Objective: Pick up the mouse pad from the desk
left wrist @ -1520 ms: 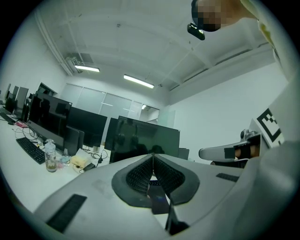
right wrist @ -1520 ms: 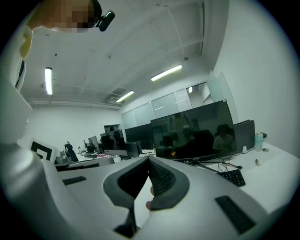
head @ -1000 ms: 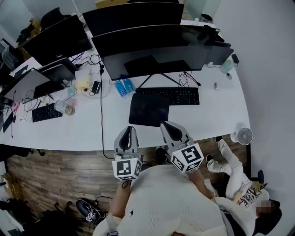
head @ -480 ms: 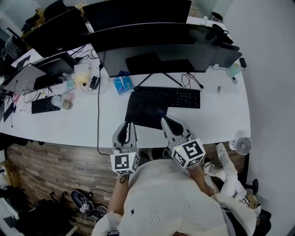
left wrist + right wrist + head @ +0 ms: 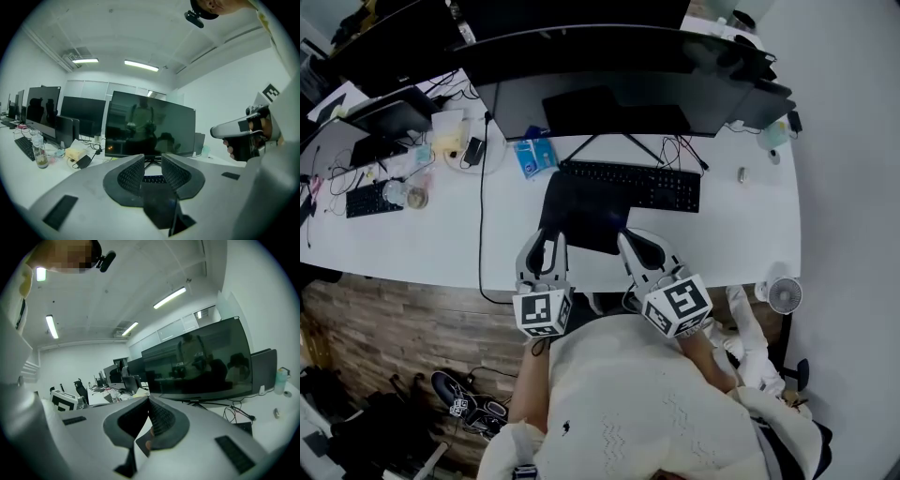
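Well, at the far left a clear bottle [image 5: 41, 153] holds greenish-brown dregs. The left gripper [image 5: 547, 235], its jaws just opened to a narrow, empty gap, sits at the near edge of the black mouse pad [image 5: 581, 208], which lies flat on the desk [image 5: 741, 225]. The right gripper [image 5: 629, 236] beside it is closed on nothing.

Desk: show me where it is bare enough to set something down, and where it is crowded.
Bare: on the desk, the front right between keyboard and right edge; also the strip between the hanging cable and mouse pad. Crowded: back left, around the blue packet, small keyboard and wires.
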Demonstrator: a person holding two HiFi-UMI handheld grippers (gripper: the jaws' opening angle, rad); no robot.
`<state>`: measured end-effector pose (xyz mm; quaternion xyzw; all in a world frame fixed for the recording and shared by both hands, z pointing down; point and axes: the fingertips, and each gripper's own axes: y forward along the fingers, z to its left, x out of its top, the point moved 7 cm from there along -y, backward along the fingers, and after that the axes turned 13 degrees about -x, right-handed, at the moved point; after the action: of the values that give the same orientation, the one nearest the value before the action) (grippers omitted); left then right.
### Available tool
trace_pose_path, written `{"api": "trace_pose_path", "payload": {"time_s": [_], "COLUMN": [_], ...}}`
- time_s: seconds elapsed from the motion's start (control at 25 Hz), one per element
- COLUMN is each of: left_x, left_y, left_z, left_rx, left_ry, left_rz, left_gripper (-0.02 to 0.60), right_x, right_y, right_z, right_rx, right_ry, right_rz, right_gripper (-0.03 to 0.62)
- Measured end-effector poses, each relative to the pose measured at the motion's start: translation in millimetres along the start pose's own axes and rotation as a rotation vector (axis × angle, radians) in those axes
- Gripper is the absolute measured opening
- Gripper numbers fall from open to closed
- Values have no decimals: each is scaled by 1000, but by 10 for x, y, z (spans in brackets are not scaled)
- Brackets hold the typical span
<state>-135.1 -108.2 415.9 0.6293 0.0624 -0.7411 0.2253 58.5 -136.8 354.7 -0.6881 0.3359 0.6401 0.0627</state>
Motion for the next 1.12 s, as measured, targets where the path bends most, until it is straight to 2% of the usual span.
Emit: {"api": "trace_pose_path", "payload": {"time_s": [0.24, 0.6, 0.92, 1.12], "left_x": [-190, -445, -709, -900], "left_y": [238, 586, 923, 1085], "left_z": [217, 631, 915, 1121], "left_rx": [-25, -74, -143, -164], "left_ry": [-1, -63, -80, -119], "left_rz": [60, 150, 244, 295], "left_gripper": [135, 158, 163, 166], "right_x": [-48, -130, -215, -286], "right_y": [164, 439, 760, 883], "right_z": [-5, -56, -21, 9], "right_rx": [-11, -105, -150, -187], "right_ry": [-12, 21, 33, 41], "right_rz": [36, 93, 150, 190], "right_gripper": [0, 0, 0, 0]}}
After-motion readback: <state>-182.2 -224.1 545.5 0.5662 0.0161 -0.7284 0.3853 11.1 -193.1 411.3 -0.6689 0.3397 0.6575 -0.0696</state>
